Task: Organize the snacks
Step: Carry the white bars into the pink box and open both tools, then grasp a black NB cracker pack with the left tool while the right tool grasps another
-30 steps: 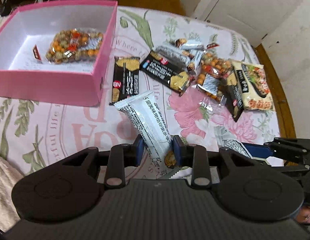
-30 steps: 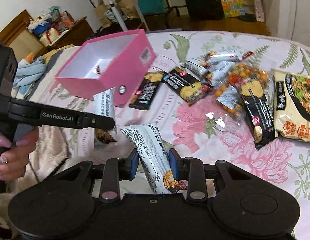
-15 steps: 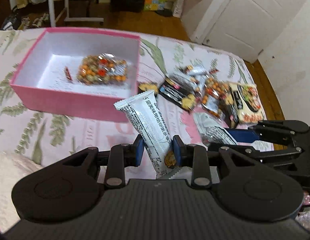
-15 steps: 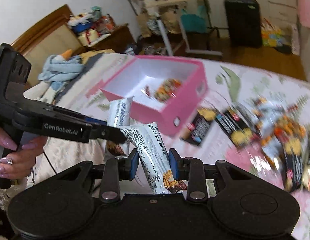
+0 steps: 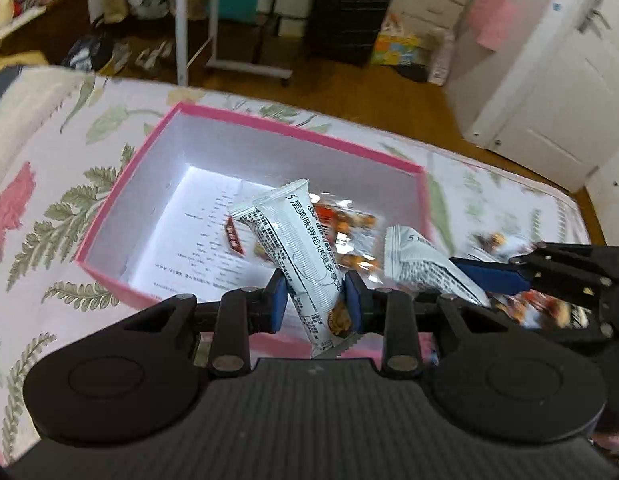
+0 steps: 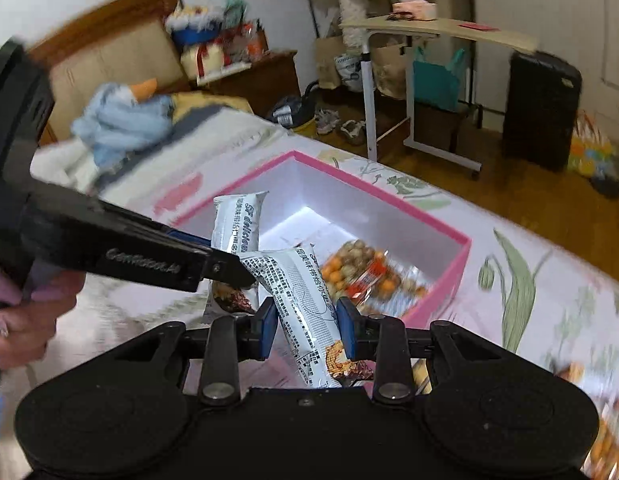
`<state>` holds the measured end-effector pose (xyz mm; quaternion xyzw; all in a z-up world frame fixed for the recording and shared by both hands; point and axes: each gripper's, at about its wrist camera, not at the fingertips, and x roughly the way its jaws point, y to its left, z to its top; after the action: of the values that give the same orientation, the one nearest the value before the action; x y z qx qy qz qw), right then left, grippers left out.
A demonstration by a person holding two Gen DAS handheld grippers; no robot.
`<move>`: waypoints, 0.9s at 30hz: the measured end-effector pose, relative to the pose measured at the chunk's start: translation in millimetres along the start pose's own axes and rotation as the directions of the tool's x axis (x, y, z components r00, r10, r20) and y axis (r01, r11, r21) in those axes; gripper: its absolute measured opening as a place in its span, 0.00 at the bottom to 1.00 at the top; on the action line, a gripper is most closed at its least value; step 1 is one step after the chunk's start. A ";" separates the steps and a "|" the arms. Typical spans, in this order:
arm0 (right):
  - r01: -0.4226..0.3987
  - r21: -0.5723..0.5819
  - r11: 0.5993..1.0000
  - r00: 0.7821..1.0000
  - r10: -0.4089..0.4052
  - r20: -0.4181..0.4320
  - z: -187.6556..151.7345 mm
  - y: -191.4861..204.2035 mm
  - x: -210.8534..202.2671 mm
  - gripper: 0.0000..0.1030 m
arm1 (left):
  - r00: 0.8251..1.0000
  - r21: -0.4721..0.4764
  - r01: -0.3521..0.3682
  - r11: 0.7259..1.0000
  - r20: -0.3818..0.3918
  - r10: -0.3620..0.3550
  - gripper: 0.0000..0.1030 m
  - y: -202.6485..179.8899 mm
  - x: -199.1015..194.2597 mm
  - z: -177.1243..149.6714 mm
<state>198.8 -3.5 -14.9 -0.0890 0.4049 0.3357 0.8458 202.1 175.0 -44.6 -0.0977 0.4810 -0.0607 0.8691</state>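
Observation:
My left gripper (image 5: 315, 306) is shut on a white snack packet (image 5: 305, 256) that sticks up over the near wall of the pink box (image 5: 245, 118). My right gripper (image 6: 306, 326) is shut on a second white snack packet (image 6: 305, 300), held above the box's (image 6: 441, 224) near corner. In the left wrist view the right gripper (image 5: 485, 272) comes in from the right with its packet (image 5: 421, 260). In the right wrist view the left gripper (image 6: 229, 266) reaches in from the left with its packet (image 6: 235, 224). A clear bag of mixed nuts (image 6: 369, 276) lies inside the box.
The box stands on a floral bedspread (image 5: 49, 184). More snack packs lie blurred at the right (image 6: 605, 440). A hand (image 6: 17, 320) holds the left tool. Beyond the bed are a wheeled side table (image 6: 429, 32), a black suitcase (image 5: 349, 12) and a white door (image 5: 569, 80).
Both grippers have carried their white packets leftward from the snack pile to just over the pink box. The box now fills the middle of both views; the pile has slid off right.

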 end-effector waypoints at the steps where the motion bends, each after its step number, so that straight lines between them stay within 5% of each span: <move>1: 0.005 -0.022 1.000 1.000 -0.005 -0.010 3.2 0.7 8.1 0.36 | 1.000 -0.015 -0.012 1.000 -0.013 0.011 0.29 6.3 11.7 3.4; 14: 0.026 -0.193 0.981 0.983 -0.060 -0.172 2.3 23.7 85.3 0.32 | 0.989 -0.085 -0.067 0.994 -0.141 0.054 0.30 36.4 84.3 3.0; 18: 0.030 -0.153 0.988 0.982 -0.058 -0.179 2.2 20.2 83.8 0.37 | 0.993 -0.071 -0.063 0.995 -0.101 0.055 0.42 34.9 78.7 0.6; 27: 0.038 -0.115 0.993 0.987 -0.056 -0.153 -1.0 23.4 58.4 0.50 | 0.997 -0.028 -0.060 0.998 -0.051 0.058 0.46 29.9 40.1 -6.1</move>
<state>209.3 42.8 -56.2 -0.1716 0.4481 0.3298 0.8130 218.5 195.4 -87.6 -0.0947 0.5064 -0.0304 0.8566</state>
